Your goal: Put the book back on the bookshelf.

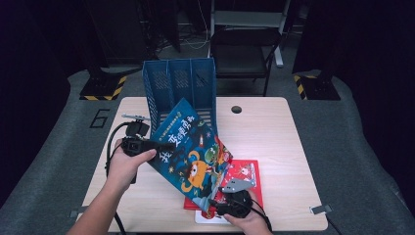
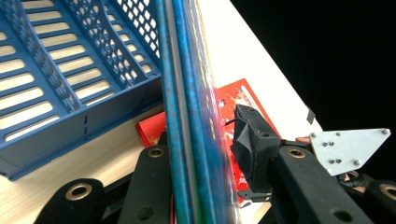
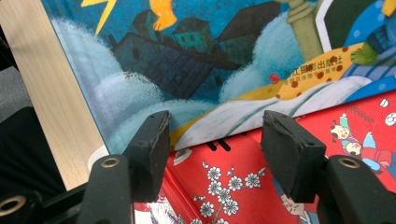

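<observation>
The blue picture book [image 1: 192, 152] stands tilted on the table [image 1: 274, 147], its upper corner leaning toward the blue file rack [image 1: 180, 88] behind it and its lower corner over the red books [image 1: 244, 174] lying flat near the front edge; it is held so, I judge, to be steered upright into one of the rack's slots; the left gripper [image 1: 164, 146] is clamped on the book's left edge, jaws drawn in close on the covers, which carries its weight and sets its angle; the right gripper [image 1: 226, 201] sits at the book's lower corner with its jaws spread apart and nothing pressed between them, seemingly ready to steady or nudge the bottom edge; the left gripper view looks along the book [image 2: 187, 116] edge-on, showing both pads bearing on it and the rack's [image 2: 70, 74] slatted wall just beside, which the high view leaves small; the right gripper view shows the book's lower edge [image 3: 224, 70] resting over the red books [image 3: 224, 186] with the pads [image 3: 152, 149] standing either side, apart from it
</observation>
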`<state>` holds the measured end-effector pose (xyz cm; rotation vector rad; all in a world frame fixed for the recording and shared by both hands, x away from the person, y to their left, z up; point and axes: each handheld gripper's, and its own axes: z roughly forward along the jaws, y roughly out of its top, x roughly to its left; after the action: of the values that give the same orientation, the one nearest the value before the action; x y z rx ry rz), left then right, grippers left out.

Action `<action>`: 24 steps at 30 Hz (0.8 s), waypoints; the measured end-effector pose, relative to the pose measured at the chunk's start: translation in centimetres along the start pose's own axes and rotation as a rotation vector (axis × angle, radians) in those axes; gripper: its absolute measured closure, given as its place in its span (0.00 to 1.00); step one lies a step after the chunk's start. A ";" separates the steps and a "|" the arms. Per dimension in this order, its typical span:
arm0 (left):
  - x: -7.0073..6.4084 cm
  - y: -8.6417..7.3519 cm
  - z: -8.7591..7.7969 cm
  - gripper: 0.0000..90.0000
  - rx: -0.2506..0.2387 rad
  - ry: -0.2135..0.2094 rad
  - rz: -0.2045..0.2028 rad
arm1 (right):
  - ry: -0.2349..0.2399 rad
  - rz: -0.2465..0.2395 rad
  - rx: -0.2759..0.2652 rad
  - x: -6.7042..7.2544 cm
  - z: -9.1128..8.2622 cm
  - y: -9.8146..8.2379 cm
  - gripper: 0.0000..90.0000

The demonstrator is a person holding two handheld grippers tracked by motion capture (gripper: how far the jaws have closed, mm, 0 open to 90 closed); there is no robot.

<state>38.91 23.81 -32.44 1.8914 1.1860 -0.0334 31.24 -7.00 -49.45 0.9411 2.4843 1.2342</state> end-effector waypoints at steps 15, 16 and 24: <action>-1.2 1.1 0.2 0.87 0.011 -0.006 0.010 | 0.015 0.056 -0.033 0.2 0.1 -0.2 0.45; -1.2 1.4 0.3 0.87 0.013 -0.012 0.004 | 0.023 0.058 -0.032 0.3 0.1 -0.2 0.45; -1.1 2.6 0.5 0.89 0.019 -0.027 0.010 | 0.021 0.038 -0.028 0.3 0.1 -0.2 0.44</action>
<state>40.40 22.21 -30.59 1.9074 1.1616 -0.0646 31.03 -6.82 -49.62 0.9784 2.4697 1.2937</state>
